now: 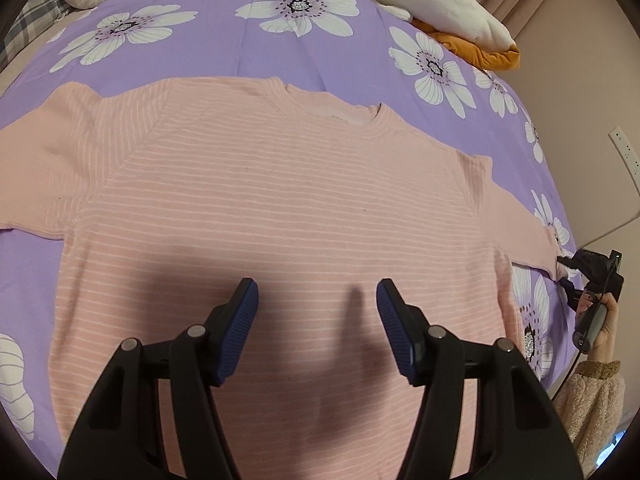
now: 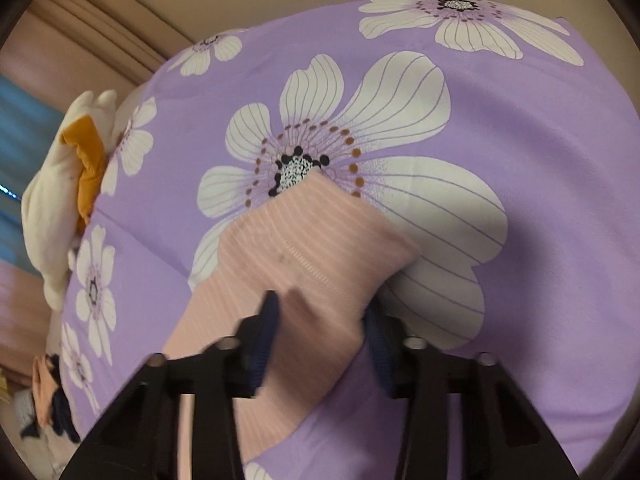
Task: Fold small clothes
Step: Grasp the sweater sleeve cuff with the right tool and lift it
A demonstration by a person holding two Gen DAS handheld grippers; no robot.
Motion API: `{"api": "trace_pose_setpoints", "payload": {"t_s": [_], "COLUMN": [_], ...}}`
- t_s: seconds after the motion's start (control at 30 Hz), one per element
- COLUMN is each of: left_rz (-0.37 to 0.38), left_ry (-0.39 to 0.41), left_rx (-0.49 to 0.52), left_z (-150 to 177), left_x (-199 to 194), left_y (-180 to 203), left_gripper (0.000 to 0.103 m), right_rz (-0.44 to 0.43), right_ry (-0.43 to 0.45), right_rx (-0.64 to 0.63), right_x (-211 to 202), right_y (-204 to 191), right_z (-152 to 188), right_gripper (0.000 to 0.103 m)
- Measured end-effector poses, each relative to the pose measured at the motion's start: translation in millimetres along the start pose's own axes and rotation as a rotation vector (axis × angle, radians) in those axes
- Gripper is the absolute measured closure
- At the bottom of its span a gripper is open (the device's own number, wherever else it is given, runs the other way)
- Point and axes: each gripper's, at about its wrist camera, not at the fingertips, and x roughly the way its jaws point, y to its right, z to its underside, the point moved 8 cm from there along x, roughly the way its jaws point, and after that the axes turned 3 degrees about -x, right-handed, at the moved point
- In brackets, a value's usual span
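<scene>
The right gripper (image 2: pixel 320 344) straddles the sleeve cuff (image 2: pixel 304 240), whether pinched I cannot tell; a shallow bite could slip as it folds. The left gripper (image 1: pixel 318 316) hovers apart over the pink shirt (image 1: pixel 280 184), flat on the bed (image 1: pixel 280 48), collar toward frame top, sleeves spanning left-right.

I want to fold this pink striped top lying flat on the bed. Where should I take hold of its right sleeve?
At the cuff end of the sleeve, coming from the outer side along its length. The pink top lies flat, sleeves spread out, so the cuff is a free edge that could swing over the body. The right gripper already straddles it there; the left gripper hangs open over the hem.
</scene>
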Motion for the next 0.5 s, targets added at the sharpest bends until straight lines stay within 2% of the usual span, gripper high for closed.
{"api": "trace_pose_setpoints", "payload": {"t_s": [0.07, 0.17, 0.23, 0.33, 0.5], "left_rz": [0.005, 0.005, 0.004, -0.004, 0.003], "left_ry": [0.000, 0.005, 0.005, 0.010, 0.025], "left_rx": [-0.003, -0.007, -0.009, -0.008, -0.010], "left_z": [0, 0, -1, -2, -4], "left_x": [-1, -2, -3, -4, -11], "left_y": [0, 0, 0, 0, -1], "left_gripper": [0.042, 0.042, 0.042, 0.042, 0.042], "right_rz": [-0.001, -0.052, -0.053, -0.111, -0.135], "right_ry": [0.005, 0.043, 0.113, 0.190, 0.294], "right_rx": [0.008, 0.058, 0.058, 0.050, -0.082], "right_x": [4, -3, -20, -45, -76], "right_y": [4, 5, 7, 0, -36], "right_z": [-1, -4, -12, -20, -23], "right_gripper": [0.096, 0.097, 0.097, 0.097, 0.097]}}
